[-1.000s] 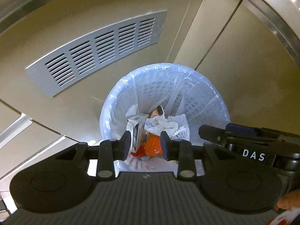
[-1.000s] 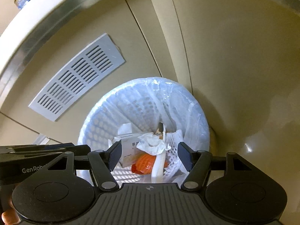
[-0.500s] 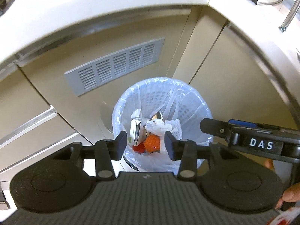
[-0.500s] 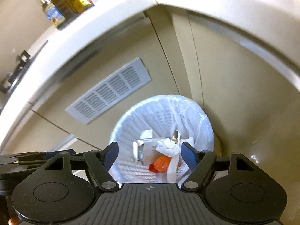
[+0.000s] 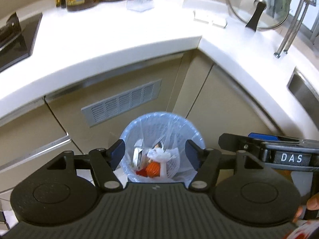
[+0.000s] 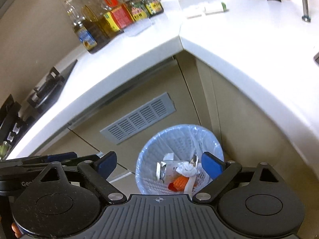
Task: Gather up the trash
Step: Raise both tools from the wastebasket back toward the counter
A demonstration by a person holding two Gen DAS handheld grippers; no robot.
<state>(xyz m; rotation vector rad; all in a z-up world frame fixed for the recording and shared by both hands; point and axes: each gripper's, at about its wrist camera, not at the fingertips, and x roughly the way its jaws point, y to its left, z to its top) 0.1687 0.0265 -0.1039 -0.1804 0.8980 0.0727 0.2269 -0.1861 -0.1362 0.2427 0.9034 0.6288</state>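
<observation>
Black ribbed left gripper (image 5: 154, 155) has blue pads (image 5: 117, 154), silver screws.

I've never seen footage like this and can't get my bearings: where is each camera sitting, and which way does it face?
Left wrist view: mounted on the left tongs, looking steeply down at the lined trash bin by the corner cabinets; its open blue-padded fingers show, plus the right tongs' side and a fingertip at right.
Right wrist view: mounted on the right tongs, looking down at the same bin; its open fingers show, the left tongs at left.
Both share the bin, vent grille, white counter and bottles.
</observation>
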